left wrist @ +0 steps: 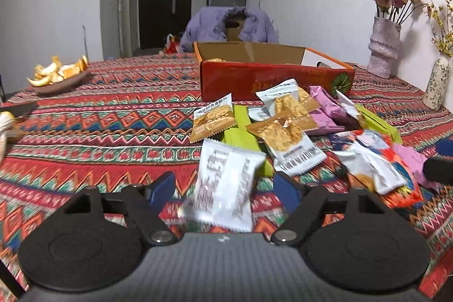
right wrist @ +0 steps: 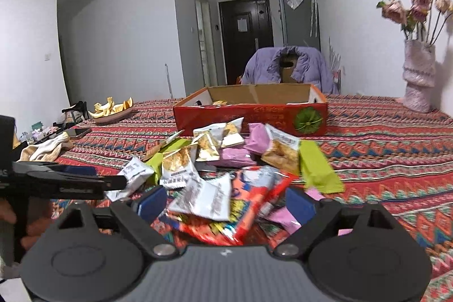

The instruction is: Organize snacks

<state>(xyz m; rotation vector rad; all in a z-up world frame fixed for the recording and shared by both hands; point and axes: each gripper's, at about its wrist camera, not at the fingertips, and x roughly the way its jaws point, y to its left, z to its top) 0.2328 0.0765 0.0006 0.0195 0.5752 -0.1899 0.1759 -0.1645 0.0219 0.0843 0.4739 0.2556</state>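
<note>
Spread jaws on the left gripper [left wrist: 226, 187] bracket a white crinkle-edged snack packet with grey lettering [left wrist: 226, 186], but the blue pads [left wrist: 162, 187] stand clear of it, so nothing is held. Likewise the right gripper [right wrist: 226, 203] gapes over a red-and-orange printed wrapper [right wrist: 249, 205] and a second white sachet [right wrist: 205, 196], gripping neither. Beyond both tools, gold, lime-green and lilac packets [right wrist: 256, 145] lie heaped on the red zigzag-patterned tablecloth [left wrist: 99, 132], just in front of an open red cardboard box [left wrist: 271, 75], likely the destination, since a few snacks seem already inside. Each gripper appears lined up to pinch its nearest packet first.
</note>
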